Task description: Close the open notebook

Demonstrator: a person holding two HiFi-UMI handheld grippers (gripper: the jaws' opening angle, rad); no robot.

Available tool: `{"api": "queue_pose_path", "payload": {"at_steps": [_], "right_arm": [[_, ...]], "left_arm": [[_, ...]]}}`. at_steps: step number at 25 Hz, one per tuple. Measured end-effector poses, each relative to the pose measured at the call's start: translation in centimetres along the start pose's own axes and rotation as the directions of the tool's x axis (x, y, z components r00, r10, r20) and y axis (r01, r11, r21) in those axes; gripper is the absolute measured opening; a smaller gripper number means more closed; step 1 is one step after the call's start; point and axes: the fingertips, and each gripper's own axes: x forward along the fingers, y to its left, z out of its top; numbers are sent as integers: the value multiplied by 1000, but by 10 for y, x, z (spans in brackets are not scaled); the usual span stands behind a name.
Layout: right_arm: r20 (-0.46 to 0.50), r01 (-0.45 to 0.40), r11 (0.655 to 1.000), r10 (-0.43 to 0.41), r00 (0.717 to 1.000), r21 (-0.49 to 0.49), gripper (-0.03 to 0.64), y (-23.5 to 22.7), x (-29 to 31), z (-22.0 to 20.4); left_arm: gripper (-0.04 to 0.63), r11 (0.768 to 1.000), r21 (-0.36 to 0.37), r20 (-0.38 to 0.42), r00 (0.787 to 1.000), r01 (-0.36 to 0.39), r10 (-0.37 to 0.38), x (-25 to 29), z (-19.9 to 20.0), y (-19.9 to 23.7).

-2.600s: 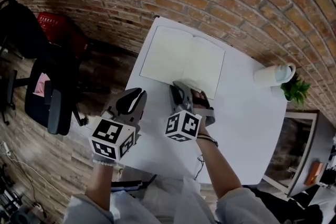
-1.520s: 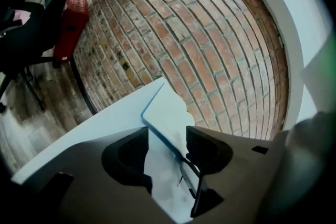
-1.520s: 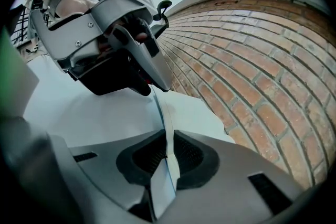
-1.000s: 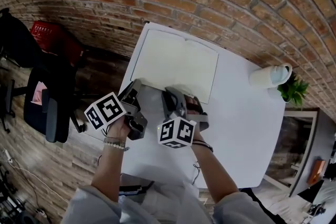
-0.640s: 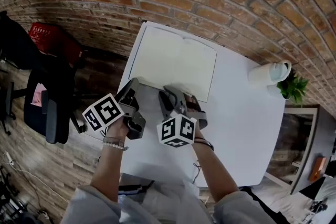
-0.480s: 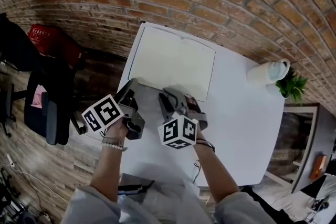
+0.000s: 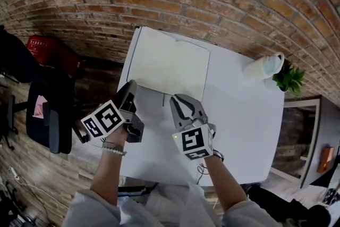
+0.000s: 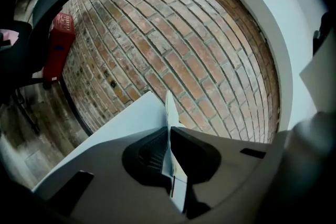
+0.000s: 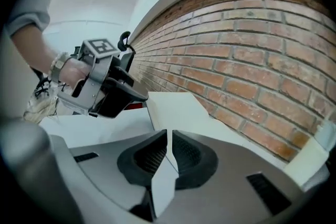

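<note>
The open notebook (image 7: 170, 67) lies with blank white pages up on the white table (image 7: 244, 130), close to the brick wall. My left gripper (image 7: 131, 89) is at its near left corner. In the left gripper view a thin white edge of the notebook (image 8: 170, 113) stands between the pads of the left gripper (image 8: 169, 131); its jaws have just closed on it. My right gripper (image 7: 178, 100) is at the near edge, right of the spine. Its jaws have just closed further, and a white sheet of the notebook (image 9: 173, 107) is pinched in the right gripper (image 9: 169, 136).
A white mug (image 7: 263, 67) and a small green plant (image 7: 287, 78) stand at the table's far right corner. A black chair (image 7: 48, 114) and a red crate (image 7: 45, 48) are on the floor to the left. The brick wall runs just behind the notebook.
Both grippers have closed on the notebook's near edge and risen a little. The right gripper has rolled, so its marker cube now faces differently.
</note>
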Motion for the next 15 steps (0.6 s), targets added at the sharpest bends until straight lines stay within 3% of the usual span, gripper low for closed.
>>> {"api": "queue_pose_path", "payload": {"at_steps": [6,15], "right_arm": [[23,75,989,-79,997,129,58,-19,-41,0],[9,188,951,-196,981,247,57,-34,-91,-17]], "left_arm": [[32,985,170,-15,1000,19,-17,-2,3,-27],[34,920,373,-99,991,118,-86,0,-15,-79]]}}
